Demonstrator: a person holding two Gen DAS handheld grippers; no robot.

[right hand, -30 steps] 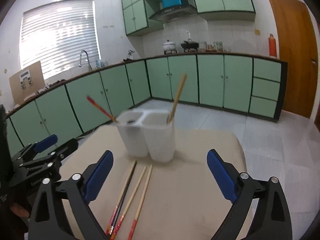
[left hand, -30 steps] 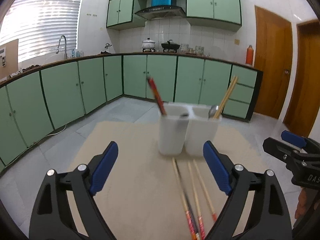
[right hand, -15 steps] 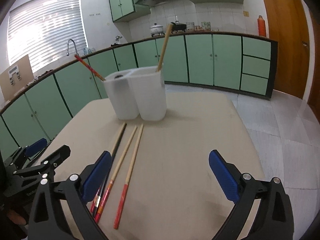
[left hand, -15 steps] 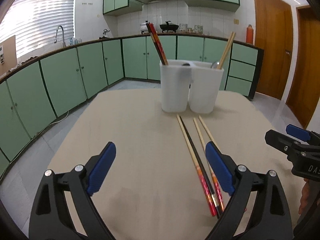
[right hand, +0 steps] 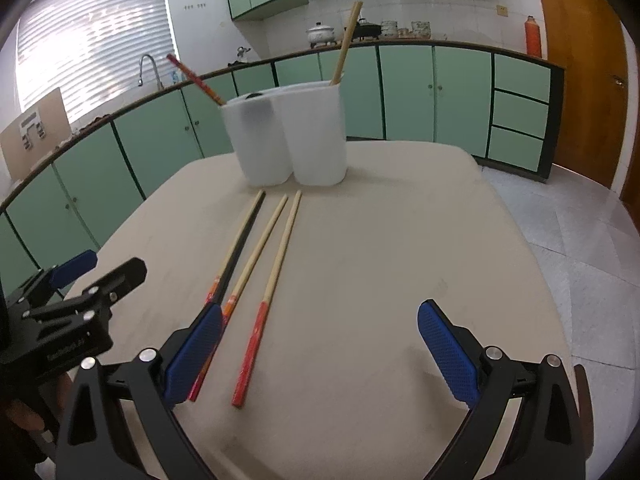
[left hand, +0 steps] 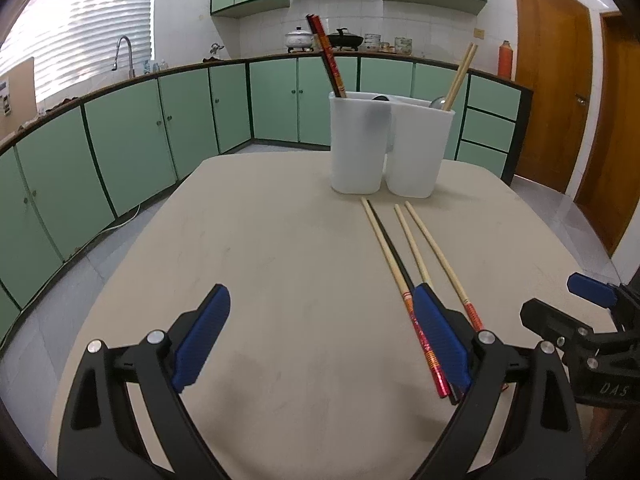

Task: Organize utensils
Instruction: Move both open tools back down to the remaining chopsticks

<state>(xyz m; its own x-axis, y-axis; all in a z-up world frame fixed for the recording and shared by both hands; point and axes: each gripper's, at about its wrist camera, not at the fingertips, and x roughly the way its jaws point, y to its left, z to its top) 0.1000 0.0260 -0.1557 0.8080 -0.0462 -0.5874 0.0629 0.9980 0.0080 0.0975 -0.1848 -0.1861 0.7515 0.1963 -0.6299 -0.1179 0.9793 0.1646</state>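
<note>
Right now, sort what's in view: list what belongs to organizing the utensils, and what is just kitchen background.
For the job:
- loose chopsticks lying on the table
- white two-compartment holder, with chopsticks already standing in it
- left gripper and right gripper, jaws apart

Just lying about:
- pots on the counter
- orange bottle
- faucet

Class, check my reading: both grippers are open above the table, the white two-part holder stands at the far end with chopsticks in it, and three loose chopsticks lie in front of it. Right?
Not quite. Four loose chopsticks lie there, not three: a dark one sits tight against the leftmost pale one, clearest in the left wrist view. The rest holds: left gripper and right gripper open, holder at the table's far end.
</note>
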